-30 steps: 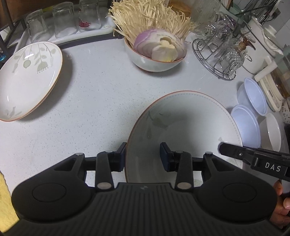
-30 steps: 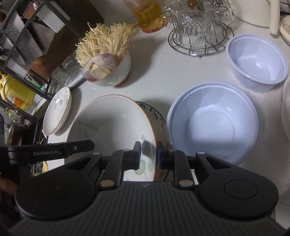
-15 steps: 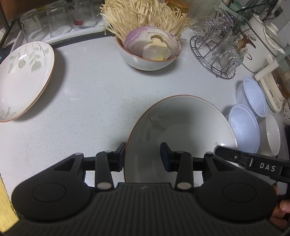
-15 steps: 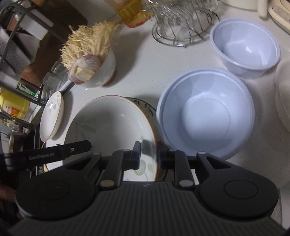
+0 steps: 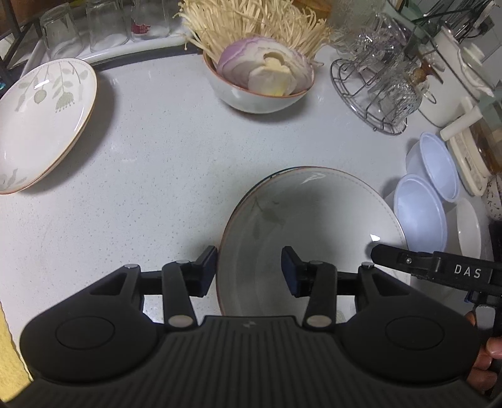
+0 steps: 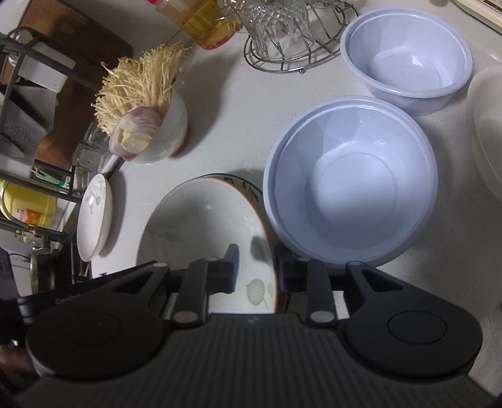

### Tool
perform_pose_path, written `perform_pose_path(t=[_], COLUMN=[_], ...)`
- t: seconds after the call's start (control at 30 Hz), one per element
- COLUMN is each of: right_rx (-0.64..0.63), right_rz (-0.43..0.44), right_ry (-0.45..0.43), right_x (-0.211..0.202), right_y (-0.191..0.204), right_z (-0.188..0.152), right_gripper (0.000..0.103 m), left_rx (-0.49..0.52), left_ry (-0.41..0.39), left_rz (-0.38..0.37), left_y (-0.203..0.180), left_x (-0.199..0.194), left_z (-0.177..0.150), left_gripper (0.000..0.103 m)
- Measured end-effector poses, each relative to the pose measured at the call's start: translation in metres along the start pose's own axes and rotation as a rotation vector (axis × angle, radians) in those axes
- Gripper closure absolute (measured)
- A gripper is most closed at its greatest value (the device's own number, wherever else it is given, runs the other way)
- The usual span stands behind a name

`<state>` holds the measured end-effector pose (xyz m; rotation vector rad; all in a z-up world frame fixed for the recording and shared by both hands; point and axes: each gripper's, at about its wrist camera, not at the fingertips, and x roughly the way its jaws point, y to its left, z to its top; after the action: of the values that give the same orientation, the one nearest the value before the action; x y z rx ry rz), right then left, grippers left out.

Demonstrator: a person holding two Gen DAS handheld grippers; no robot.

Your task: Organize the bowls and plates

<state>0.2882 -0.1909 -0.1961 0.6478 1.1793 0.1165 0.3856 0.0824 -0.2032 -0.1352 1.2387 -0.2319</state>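
A white floral plate with an orange rim (image 5: 313, 226) (image 6: 200, 229) rests on a darker-rimmed plate (image 6: 248, 188) on the white counter. My left gripper (image 5: 249, 270) is open, its fingers astride the plate's left rim. My right gripper (image 6: 255, 266) is open, one finger inside the plate's right rim and one outside. A second floral plate (image 5: 40, 122) (image 6: 94, 216) lies at the far left. Two pale blue plastic bowls (image 6: 351, 182) (image 6: 408, 66) stand to the right.
A bowl of enoki mushrooms and onion (image 5: 260, 69) stands behind. A wire rack of glass cups (image 5: 379, 84) is at the back right, upturned glasses on a tray (image 5: 94, 25) at the back left. A white bowl (image 5: 469, 229) sits far right.
The right gripper's fingers have spread apart off the plate's rim. The plate has come down onto the darker plate. Both grippers have shifted slightly.
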Motion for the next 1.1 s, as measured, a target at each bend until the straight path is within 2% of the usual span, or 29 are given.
perform_pose_path(t=[0.3,0.47,0.6,0.67,0.83,0.9,1.0,1.1], right_rx=[0.016,0.043,0.04,0.037,0.05,0.055,0.02,0.0], right_rz=[-0.013,0.001,0.027,0.008,-0.036,-0.028,-0.047,-0.051], right_ry=[0.044,0.024,-0.013,-0.028,-0.037,-0.051,-0.071,-0.077], right_x=[-0.009,-0.024,-0.039,-0.042,-0.032,-0.028,-0.021,-0.014], right_y=[-0.001,-0.001,-0.001,-0.002,-0.01,-0.012,-0.009,-0.005], right_z=[-0.007,-0.013,-0.017,-0.019,-0.025,-0.028,-0.031,-0.031], right_gripper=[0.07,0.051,0.051,0.051,0.051,0.051,0.053,0.063], left_rx=[-0.003,-0.006,-0.005,-0.008,-0.001,-0.002,-0.009,-0.021], left_ry=[-0.025,-0.022,-0.036,-0.045,-0.057,-0.067,-0.067,-0.063], left_rz=[-0.016,-0.024,-0.035,-0.03,-0.026,-0.019,-0.015,-0.023], left_y=[0.0,0.004,0.006,0.007,0.008,0.008,0.007,0.007], left_x=[-0.006,-0.004,-0.007,-0.006,0.0,0.003,0.008,0.011], left_z=[-0.003,-0.008,-0.011,-0.011,-0.009,-0.008,-0.008,-0.009], left_gripper=[0.052,0.052,0.052,0.052,0.052,0.053,0.053,0.054])
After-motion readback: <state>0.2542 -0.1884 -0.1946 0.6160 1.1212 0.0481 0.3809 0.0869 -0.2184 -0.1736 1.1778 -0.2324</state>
